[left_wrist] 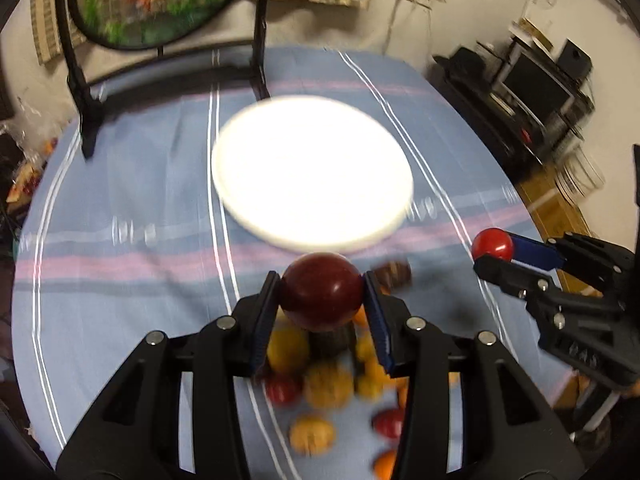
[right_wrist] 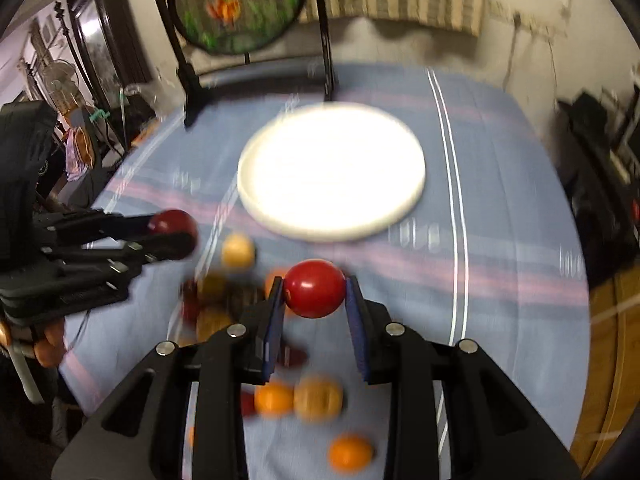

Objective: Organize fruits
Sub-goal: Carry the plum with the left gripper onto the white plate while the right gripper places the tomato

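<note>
My left gripper (left_wrist: pixel 322 294) is shut on a dark red round fruit (left_wrist: pixel 320 290), held above the blue striped tablecloth. My right gripper (right_wrist: pixel 314 290) is shut on a smaller bright red fruit (right_wrist: pixel 314 288). Each gripper shows in the other's view: the right one (left_wrist: pixel 494 250) at the right edge with its red fruit (left_wrist: pixel 491 243), the left one (right_wrist: pixel 176 234) at the left edge with its dark fruit (right_wrist: pixel 172 222). A white round plate (left_wrist: pixel 312 176) (right_wrist: pixel 332 170) lies ahead of both. Several loose yellow, orange and red fruits (left_wrist: pixel 320 384) (right_wrist: pixel 316 398) lie blurred below the fingers.
A black stand with a round painted screen (left_wrist: pixel 160 0) (right_wrist: pixel 240 4) rises at the table's far edge behind the plate. Dark shelving with electronics (left_wrist: pixel 528 92) stands off the table's right side. The tablecloth (left_wrist: pixel 120 200) spreads left of the plate.
</note>
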### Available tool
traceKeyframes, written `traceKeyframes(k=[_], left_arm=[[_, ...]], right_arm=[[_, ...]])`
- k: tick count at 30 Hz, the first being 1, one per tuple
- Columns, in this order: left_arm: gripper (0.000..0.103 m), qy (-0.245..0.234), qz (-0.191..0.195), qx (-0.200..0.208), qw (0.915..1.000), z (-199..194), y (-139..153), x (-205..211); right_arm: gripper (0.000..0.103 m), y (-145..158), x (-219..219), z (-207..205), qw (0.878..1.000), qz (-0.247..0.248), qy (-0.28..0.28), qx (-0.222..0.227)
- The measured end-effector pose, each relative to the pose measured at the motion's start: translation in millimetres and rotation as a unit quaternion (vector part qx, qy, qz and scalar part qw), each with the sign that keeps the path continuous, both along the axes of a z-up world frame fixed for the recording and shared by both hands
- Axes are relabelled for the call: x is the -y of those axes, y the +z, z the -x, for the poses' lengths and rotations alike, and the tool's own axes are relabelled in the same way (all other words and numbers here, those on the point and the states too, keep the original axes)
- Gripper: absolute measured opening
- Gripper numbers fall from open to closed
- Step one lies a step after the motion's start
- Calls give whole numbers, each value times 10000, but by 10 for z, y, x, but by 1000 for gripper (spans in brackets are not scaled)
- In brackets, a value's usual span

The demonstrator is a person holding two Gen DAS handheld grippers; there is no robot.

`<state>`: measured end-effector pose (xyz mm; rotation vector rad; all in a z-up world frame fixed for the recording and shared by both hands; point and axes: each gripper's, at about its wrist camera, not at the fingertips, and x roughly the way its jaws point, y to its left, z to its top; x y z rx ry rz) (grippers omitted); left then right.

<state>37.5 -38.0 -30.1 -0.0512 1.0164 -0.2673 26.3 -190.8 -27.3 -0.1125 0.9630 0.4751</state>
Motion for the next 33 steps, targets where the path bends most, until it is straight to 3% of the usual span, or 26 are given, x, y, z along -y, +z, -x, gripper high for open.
traceKeyframes(k=[5,12,18,19,20,21,23,26,29,33], left_arm=[[43,207,-326,-39,9992,-637,-101,149],[43,400,-701,-598,9949,-1228,-672,218],[44,417,-777,-830,9926,-1487,-873,231],[47,433,-778,-865,9923,-1508,-899,222],[60,459,-779,-874,9921,-1536,-920,211],[63,494,-773,-825,9924,-1534,-913,201],[63,486,-750,-751,9932,-1513,-879,194],[66,535,-807,-689,9929,-1510,-825,162],[67,602,-744,-626,9934,-1446,-720,113],[68,668,-567,-399,9954,-1270,-463,30]], right_arm=[[31,-81,-184,-678,10000,47,-23,11],[30,-630,-259,-1444,9971,99,-259,-714],[32,-929,-240,-1802,9900,-84,-307,-1374],[32,-952,-232,-1840,9886,-113,-362,-1459],[32,-952,-238,-1871,9883,-76,-396,-1473],[32,-941,-249,-1873,9895,-18,-354,-1403],[34,-914,-256,-1851,9912,91,-314,-1284],[49,-907,-239,-1847,9915,197,-305,-1251],[58,-781,-190,-1770,9938,-10,-284,-1079],[58,-432,-90,-1553,9964,-305,-307,-736]])
